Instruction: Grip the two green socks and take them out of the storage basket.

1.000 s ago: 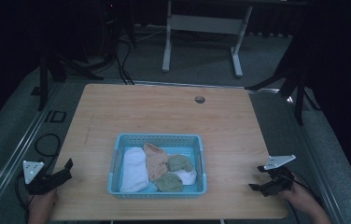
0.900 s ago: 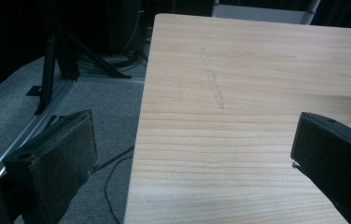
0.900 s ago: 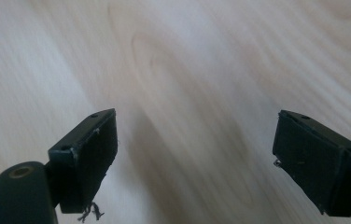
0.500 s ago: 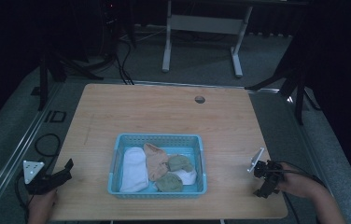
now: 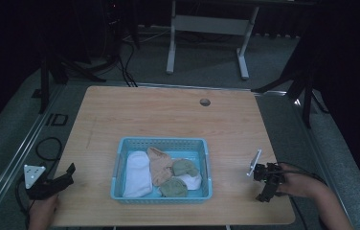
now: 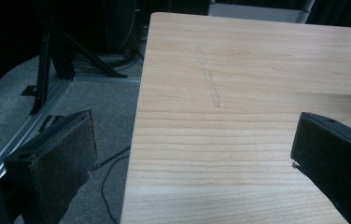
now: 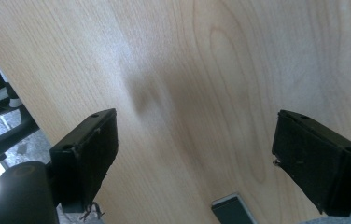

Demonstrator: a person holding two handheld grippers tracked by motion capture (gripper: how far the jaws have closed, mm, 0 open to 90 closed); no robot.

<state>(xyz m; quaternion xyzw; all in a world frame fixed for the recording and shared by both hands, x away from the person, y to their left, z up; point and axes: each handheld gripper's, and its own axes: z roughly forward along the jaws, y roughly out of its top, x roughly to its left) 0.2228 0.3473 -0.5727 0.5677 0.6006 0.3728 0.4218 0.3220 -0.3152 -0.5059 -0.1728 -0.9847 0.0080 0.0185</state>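
Observation:
A light blue basket point(image 5: 162, 141) sits near the front middle of the wooden table point(image 5: 168, 115). In it lie a white cloth point(image 5: 137, 173), a tan cloth point(image 5: 160, 165) and two green cloths point(image 5: 184, 167) point(image 5: 173, 188). My left gripper point(image 5: 68, 175) rests at the table's front left corner, open and holding nothing. In the left gripper view its jaws point(image 6: 192, 154) stand wide apart over bare wood. My right gripper point(image 5: 265, 192) is at the front right, tipped down toward the tabletop. In the right gripper view it point(image 7: 201, 154) is open, close above bare wood.
A small round hole point(image 5: 205, 102) marks the table's far side. Beyond it stands a white desk frame point(image 5: 207, 24) on grey carpet. A black cable point(image 5: 49, 146) loops on the floor by the left edge. Dark stand legs point(image 5: 307, 91) are at the right.
My right gripper has moved in over the table's front right and tipped its jaws downward toward the wood. The left gripper and the basket have stayed put.

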